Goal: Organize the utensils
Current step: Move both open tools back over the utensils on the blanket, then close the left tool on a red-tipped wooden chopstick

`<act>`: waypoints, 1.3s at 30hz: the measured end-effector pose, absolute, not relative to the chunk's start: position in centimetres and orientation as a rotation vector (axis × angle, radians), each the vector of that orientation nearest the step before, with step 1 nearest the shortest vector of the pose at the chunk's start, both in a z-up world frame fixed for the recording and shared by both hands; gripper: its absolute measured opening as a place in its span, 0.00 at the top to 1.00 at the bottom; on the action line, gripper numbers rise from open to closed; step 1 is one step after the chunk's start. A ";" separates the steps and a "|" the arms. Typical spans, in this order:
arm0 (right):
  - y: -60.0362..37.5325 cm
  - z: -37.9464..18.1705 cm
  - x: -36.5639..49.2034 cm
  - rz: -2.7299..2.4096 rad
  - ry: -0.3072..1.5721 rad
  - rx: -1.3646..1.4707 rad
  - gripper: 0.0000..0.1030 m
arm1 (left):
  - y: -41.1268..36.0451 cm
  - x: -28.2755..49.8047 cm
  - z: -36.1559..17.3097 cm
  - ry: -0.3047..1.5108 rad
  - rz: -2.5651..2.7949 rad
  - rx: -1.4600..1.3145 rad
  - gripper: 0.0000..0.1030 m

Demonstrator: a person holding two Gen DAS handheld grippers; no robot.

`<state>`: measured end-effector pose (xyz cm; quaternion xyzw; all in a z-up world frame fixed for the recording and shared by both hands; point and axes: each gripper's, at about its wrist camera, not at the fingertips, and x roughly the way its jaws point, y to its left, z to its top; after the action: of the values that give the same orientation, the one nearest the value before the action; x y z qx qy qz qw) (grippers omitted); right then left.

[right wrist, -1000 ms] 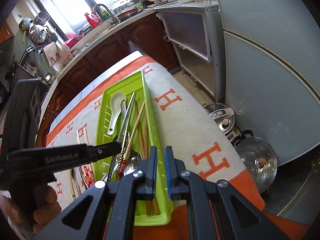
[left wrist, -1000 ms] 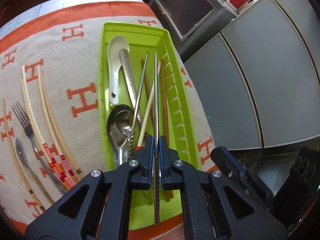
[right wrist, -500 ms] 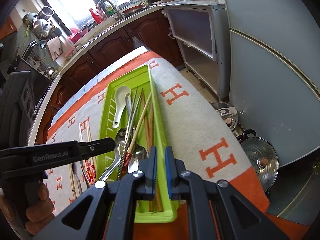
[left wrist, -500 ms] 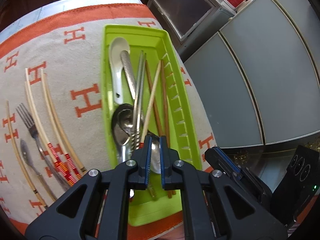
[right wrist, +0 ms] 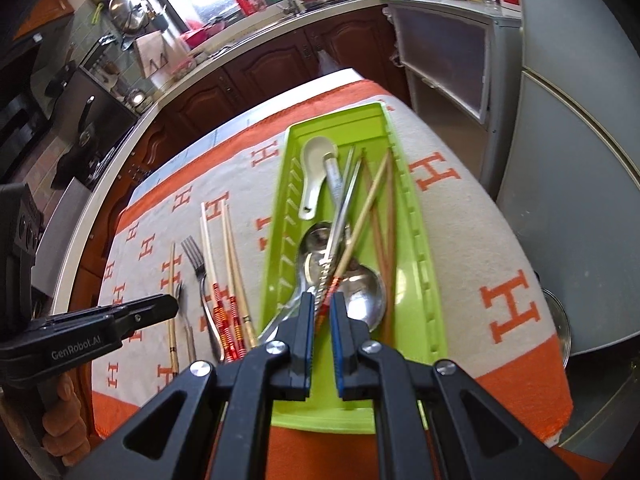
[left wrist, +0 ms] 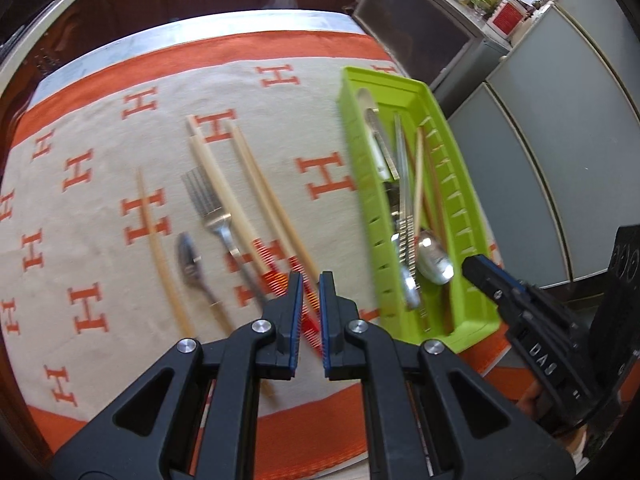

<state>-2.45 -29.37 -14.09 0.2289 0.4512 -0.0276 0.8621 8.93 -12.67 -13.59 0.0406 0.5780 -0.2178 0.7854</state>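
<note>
Orange-bordered cloth (left wrist: 100, 208), green tray (left wrist: 472, 320) at its edge — both tongs closed

Orange-patterned cloth (left wrist: 240, 80), kitchen counter (right wrist: 248, 40)

Each wrist camera looked steeply down along its own fingers, close above the table; both views shared the green tray (left wrist: 472, 322) ahead.
</note>
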 end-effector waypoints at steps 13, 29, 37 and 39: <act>-23.0 -13.5 0.2 0.097 1.014 0.341 0.92 | -2.2 9.9 -16.9 1.313 -0.267 -0.029 0.95; -20.7 -14.5 1.7 0.169 1.057 0.278 0.92 | -2.4 10.9 -20.2 1.359 -0.255 -0.095 0.76; -20.6 -14.7 1.8 0.172 1.061 0.273 0.92 | -3.3 11.3 -19.9 1.342 -0.245 -0.066 0.74; -20.5 -14.8 1.8 0.173 1.063 0.272 0.92 | -3.5 11.4 -20.1 1.347 -0.245 -0.065 0.74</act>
<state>1.78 -20.53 -14.82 0.1292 0.5045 0.0824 0.8497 11.41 -3.54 -20.06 -0.0301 0.6221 -0.1132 0.7741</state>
